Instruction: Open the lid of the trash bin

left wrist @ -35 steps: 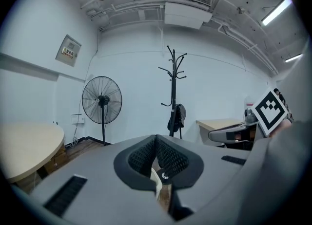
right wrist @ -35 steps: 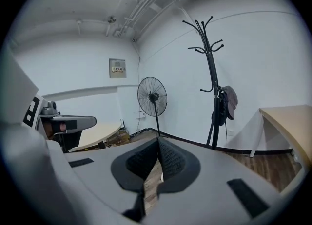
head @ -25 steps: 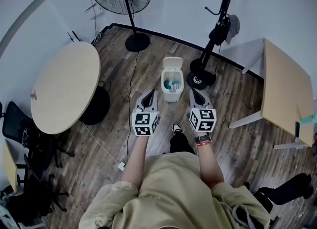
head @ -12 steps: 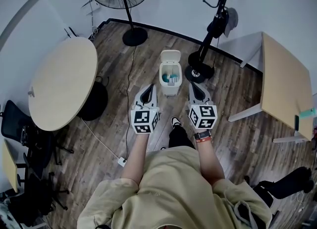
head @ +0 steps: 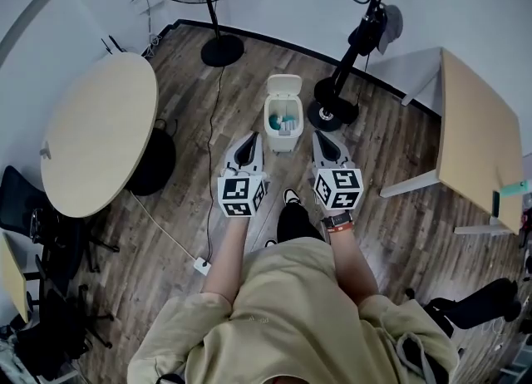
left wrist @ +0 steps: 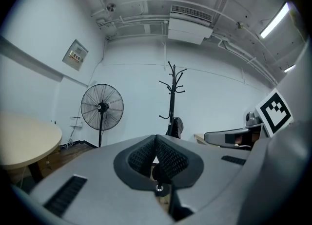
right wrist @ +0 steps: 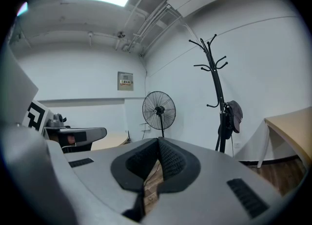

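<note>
In the head view the trash bin [head: 268,118] stands on the wood floor [head: 191,199] just ahead of the two grippers and between them. The left gripper [head: 250,136] points forward with the bin to its right, and the right gripper [head: 319,135] points forward with the bin to its left. The bin's near end sits level with both tips, so neither hand looks clearly the nearer. The bin's long side runs away from the person. Its lid [head: 283,86] is at the far end, beyond both tips, and stands tipped up and back, leaving the inside and some blue and white rubbish open to view. Judging by that, the lid is already open, and the bin seems to lie well below the grippers rather than at their height. In the left gripper view the left gripper [left wrist: 156,140] has its ribbed pads [left wrist: 169,159] pressed together at the tip with nothing caught between them. The bin does not show here, being hidden under the gripper's own body. Ahead are a standing fan [left wrist: 102,107] and a coat stand [left wrist: 171,103]. In the right gripper view the right gripper [right wrist: 159,143] is likewise closed and empty, with only a strip of floor showing through the slit below its pads [right wrist: 170,160]. Again no bin is in sight, only the fan [right wrist: 159,111] and the coat stand [right wrist: 217,92] ahead. Any reach for the lid would have to go down and forward along the bin's length, towards its far end.
</note>
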